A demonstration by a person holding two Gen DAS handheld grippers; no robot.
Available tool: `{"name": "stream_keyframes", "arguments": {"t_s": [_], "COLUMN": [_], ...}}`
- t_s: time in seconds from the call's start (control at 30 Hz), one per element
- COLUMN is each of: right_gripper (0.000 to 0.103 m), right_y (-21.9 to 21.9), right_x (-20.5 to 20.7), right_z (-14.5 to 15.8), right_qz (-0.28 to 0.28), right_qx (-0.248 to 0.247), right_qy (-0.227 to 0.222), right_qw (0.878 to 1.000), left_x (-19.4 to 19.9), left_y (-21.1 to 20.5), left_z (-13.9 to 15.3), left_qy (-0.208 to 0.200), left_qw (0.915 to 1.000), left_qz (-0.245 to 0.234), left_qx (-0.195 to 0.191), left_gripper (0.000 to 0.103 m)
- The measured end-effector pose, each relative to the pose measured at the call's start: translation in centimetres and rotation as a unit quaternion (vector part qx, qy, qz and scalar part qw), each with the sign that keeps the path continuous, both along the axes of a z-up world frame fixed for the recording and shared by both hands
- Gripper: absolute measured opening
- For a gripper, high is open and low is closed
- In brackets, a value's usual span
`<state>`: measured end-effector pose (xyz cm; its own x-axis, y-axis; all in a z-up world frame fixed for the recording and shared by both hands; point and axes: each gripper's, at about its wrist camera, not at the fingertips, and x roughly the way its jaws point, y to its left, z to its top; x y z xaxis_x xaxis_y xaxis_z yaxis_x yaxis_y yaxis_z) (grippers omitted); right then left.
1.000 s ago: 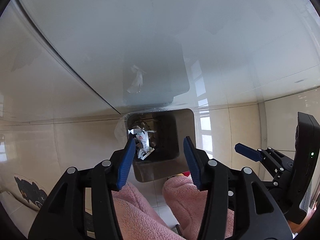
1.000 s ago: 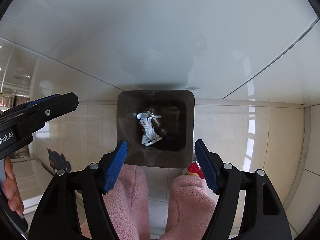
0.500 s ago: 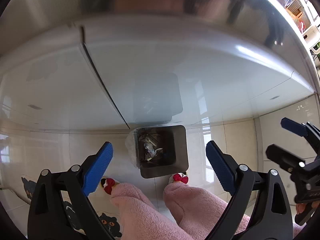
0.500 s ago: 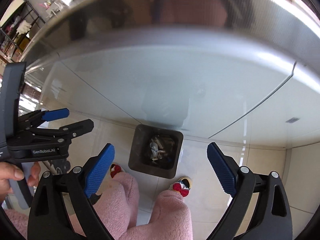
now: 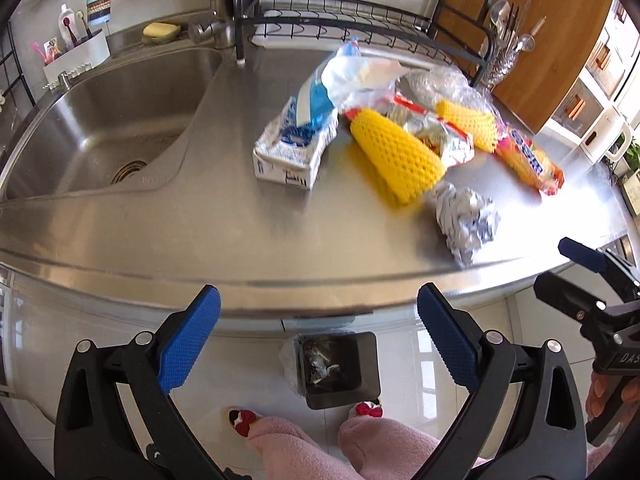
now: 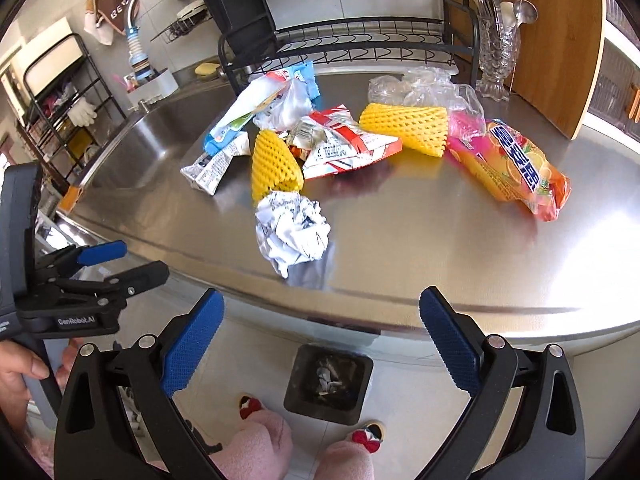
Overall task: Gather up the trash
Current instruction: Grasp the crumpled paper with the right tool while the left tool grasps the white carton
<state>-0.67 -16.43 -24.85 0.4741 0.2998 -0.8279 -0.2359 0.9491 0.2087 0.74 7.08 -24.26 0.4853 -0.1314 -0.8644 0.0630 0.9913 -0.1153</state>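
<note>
Trash lies on the steel counter (image 5: 200, 216): a crumpled paper ball (image 5: 466, 216) (image 6: 292, 232) nearest the front edge, two yellow foam nets (image 5: 396, 156) (image 6: 404, 128), a white-and-blue carton (image 5: 292, 148), a red-and-white wrapper (image 6: 344, 148) and an orange snack bag (image 6: 512, 164). On the floor below stands a dark bin (image 5: 370, 364) (image 6: 296, 380) with scraps inside. My left gripper (image 5: 318, 300) and right gripper (image 6: 322, 300) hover in front of the counter edge, above the bin. Both sets of jaws are opening, with nothing between them.
A sink (image 5: 100, 120) lies at the left of the counter, and a black dish rack (image 5: 360, 24) stands behind the trash. A glass utensil holder (image 6: 496, 60) and a wooden board (image 6: 560, 40) stand at the back right. The person's pink-trousered legs flank the bin.
Both grippers rose from just over the bin to counter height and tilted up, bringing the counter top into view. Both sets of jaws spread wider.
</note>
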Motion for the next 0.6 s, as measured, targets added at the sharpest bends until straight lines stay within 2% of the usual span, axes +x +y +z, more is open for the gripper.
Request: {"name": "stream_keyframes", "arguments": {"t_s": [0.1,0.17,0.23,0.3,0.5,0.6], "right_gripper": [0.098,0.094,0.085,0.081,0.08,0.075], "right_y": [0.6,0.9,1.3,1.9,3.1,3.5], "right_x": [1.2,1.9,2.6,3.2,4.6,5.2], "right_z": [-0.2,-0.2,-0.4,-0.8,-2.1,-2.7], "right_qz": [-0.007,-0.01,-0.01,-0.008,-0.011,-0.013], "right_qx": [0.004,0.002,-0.002,-0.01,-0.016,-0.021], "right_qy": [0.0,-0.002,-0.003,-0.003,0.007,0.013], "right_qw": [1.0,1.0,1.0,1.0,1.0,1.0], "left_x": [1.9,2.8,4.0,5.2,7.7,9.0], "left_y": [1.3,1.7,2.2,2.4,2.4,2.2], "left_z": [1.2,0.4,-0.2,-0.8,-2.6,-3.3], "left_qy": [-0.015,-0.022,-0.023,-0.019,-0.007,-0.003], "left_qw": [0.9999,0.9997,0.9997,0.9998,0.9992,0.9988], "left_qz": [0.005,0.005,-0.001,-0.01,-0.039,-0.048], "left_qx": [-0.005,-0.002,0.001,0.003,0.005,0.007], "left_gripper": [0.094,0.093,0.087,0.083,0.083,0.081]}}
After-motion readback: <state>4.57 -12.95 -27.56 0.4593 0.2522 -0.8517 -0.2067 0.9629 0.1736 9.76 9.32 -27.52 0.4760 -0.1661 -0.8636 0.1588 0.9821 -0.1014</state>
